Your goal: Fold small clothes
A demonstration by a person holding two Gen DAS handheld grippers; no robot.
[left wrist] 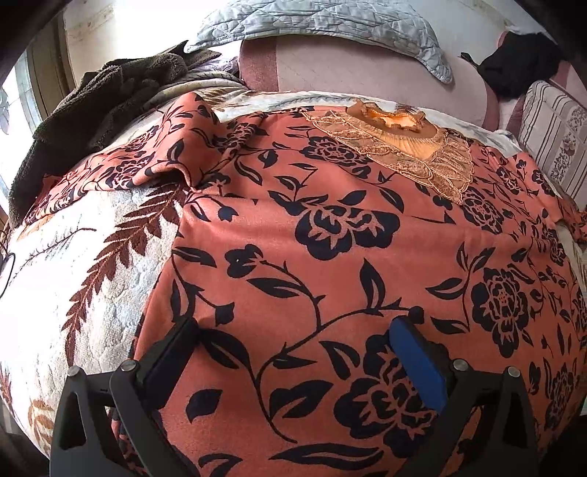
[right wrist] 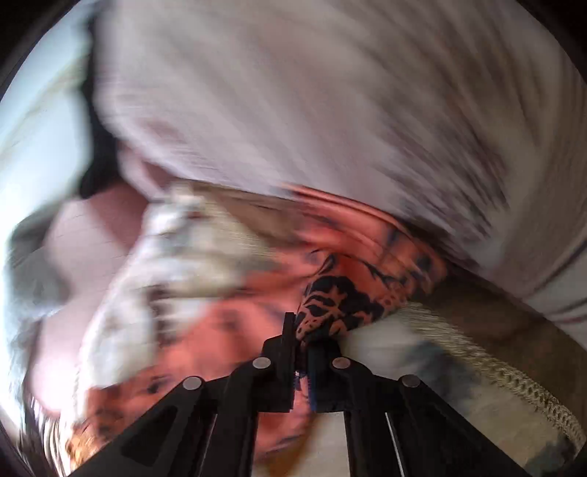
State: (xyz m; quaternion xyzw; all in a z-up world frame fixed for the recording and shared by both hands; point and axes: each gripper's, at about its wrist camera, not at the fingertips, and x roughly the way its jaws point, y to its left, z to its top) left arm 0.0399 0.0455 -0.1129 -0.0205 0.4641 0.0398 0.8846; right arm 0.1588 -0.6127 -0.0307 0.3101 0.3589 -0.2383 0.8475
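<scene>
An orange top (left wrist: 330, 238) with a black flower print and a lace collar (left wrist: 403, 146) lies spread flat on a pale leaf-patterned bedspread (left wrist: 91, 275). Its left sleeve (left wrist: 146, 165) is bunched at the far left. My left gripper (left wrist: 297, 330) stands open just above the lower part of the top, its blue-padded fingers (left wrist: 414, 356) wide apart with only flat cloth below them. In the blurred right wrist view, my right gripper (right wrist: 302, 334) is shut on a bunched fold of the same orange top (right wrist: 348, 293).
A brown fuzzy garment (left wrist: 91, 102) lies at the far left of the bed. A grey quilted blanket (left wrist: 323, 22) and a black item (left wrist: 513, 66) sit at the back. A striped cushion (left wrist: 550, 146) is at the right. A woven trim (right wrist: 495, 367) edges the bedspread.
</scene>
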